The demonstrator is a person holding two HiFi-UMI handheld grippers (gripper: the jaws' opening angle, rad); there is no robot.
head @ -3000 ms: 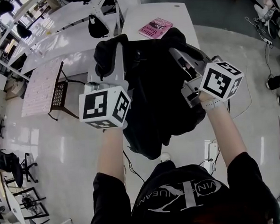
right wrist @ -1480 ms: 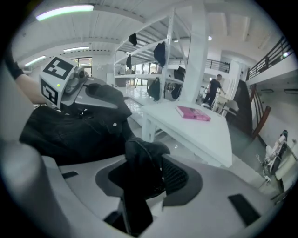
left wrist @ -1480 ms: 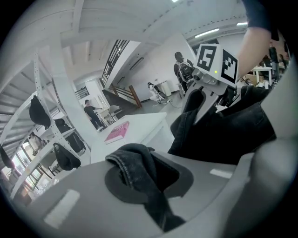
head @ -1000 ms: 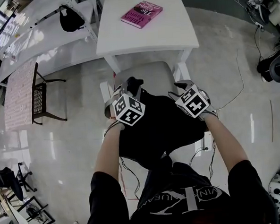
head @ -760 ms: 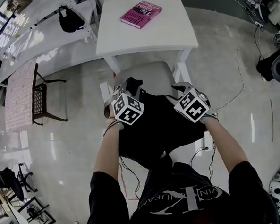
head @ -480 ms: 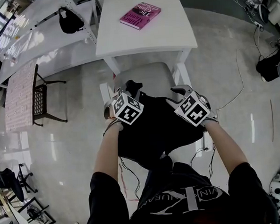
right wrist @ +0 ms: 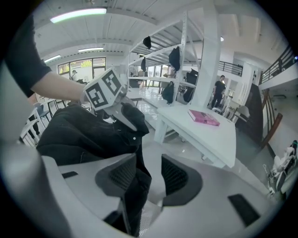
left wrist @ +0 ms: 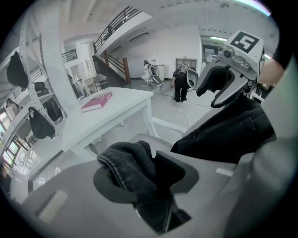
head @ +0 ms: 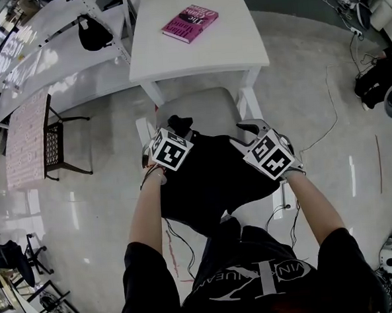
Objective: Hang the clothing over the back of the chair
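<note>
Risk: the clothing (head: 210, 178), draped over the chair (head: 203, 106) back, could be dragged off if a fold snags on a finger during withdrawal.

Left gripper (left wrist: 146, 174): fingers have just been opening and are parted, with a bunched fold lodged between them.

Right gripper (right wrist: 149, 174): fingers apart, with a hanging strip of clothing between them, against the finger nearer the left gripper.

You have free room over the chair seat (head: 205, 109), the worktop (head: 225, 41) blocks just beyond, and floor (head: 99, 191) opens either side.

Bright overhead light; fisheye-warped edges
</note>
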